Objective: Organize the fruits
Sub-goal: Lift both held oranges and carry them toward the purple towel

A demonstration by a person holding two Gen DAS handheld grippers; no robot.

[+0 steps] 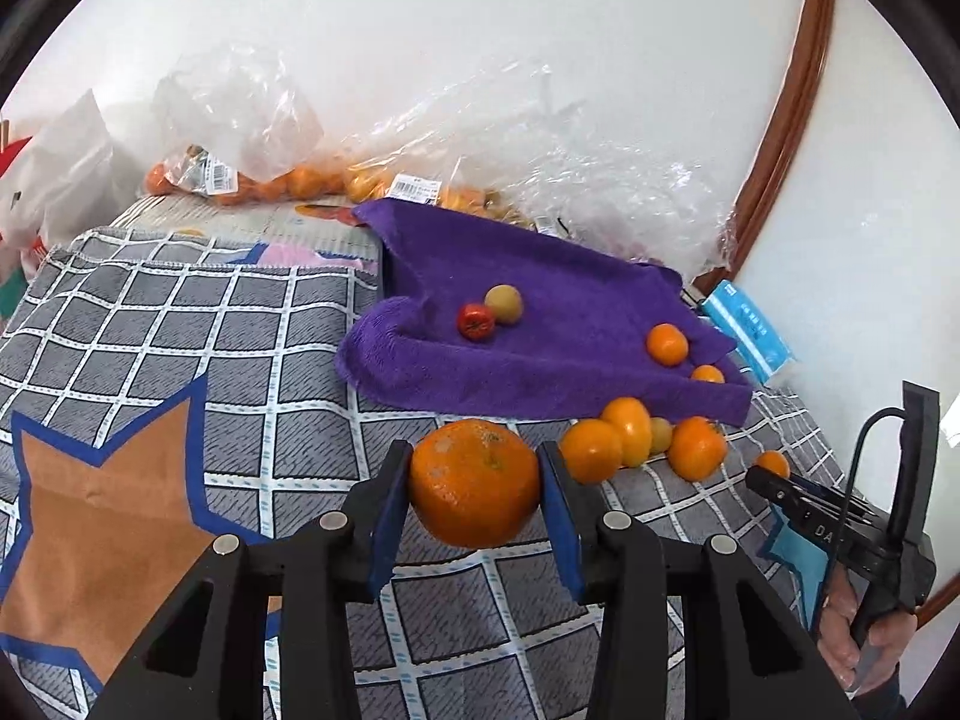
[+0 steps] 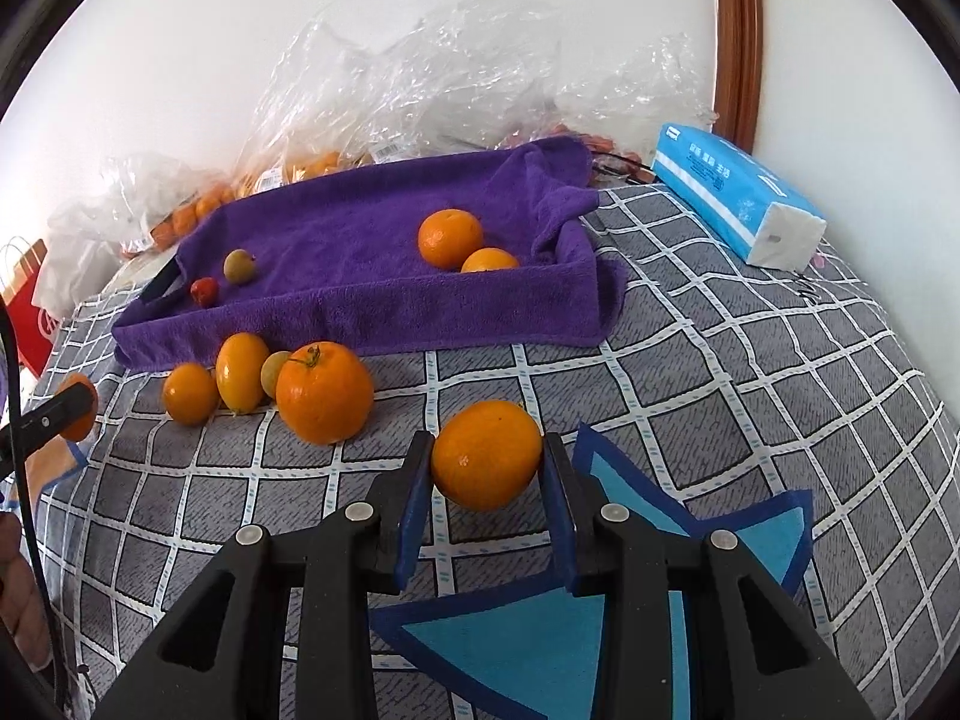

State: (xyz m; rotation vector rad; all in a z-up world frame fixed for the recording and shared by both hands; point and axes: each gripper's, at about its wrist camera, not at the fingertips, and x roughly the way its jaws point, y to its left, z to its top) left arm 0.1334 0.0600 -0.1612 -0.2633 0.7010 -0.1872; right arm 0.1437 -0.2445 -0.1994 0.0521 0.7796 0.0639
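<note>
Two oranges are in my grip at once, one per gripper. My left gripper (image 1: 475,483) is clamped on a large orange (image 1: 474,483), its blue pads pressing the fruit's two sides and holding it above the grey checked cloth (image 1: 180,324). My right gripper (image 2: 487,461) pinches a smaller orange (image 2: 486,455) the same way, over the same cloth near a blue star patch (image 2: 540,648). Just beyond both grippers a loose cluster of fruit lies on the cloth against the front edge of the purple towel (image 2: 372,240): a big orange with a green stem (image 2: 324,393), a yellow oval fruit (image 2: 242,372), a small orange one (image 2: 190,393) and a pale greenish fruit (image 2: 275,373) tucked between them. The towel is draped so that its edges stand up like a shallow tray. Inside it, toward its right end, sit two oranges (image 2: 450,238) touching each other; toward its left end a small red fruit (image 2: 204,291) lies just beside a greenish-yellow one (image 2: 239,266). Behind the towel, against the white wall, clear plastic bags (image 2: 420,72) hold more orange fruit. A blue tissue pack (image 2: 735,198) rests on the cloth to the right of the towel.
</note>
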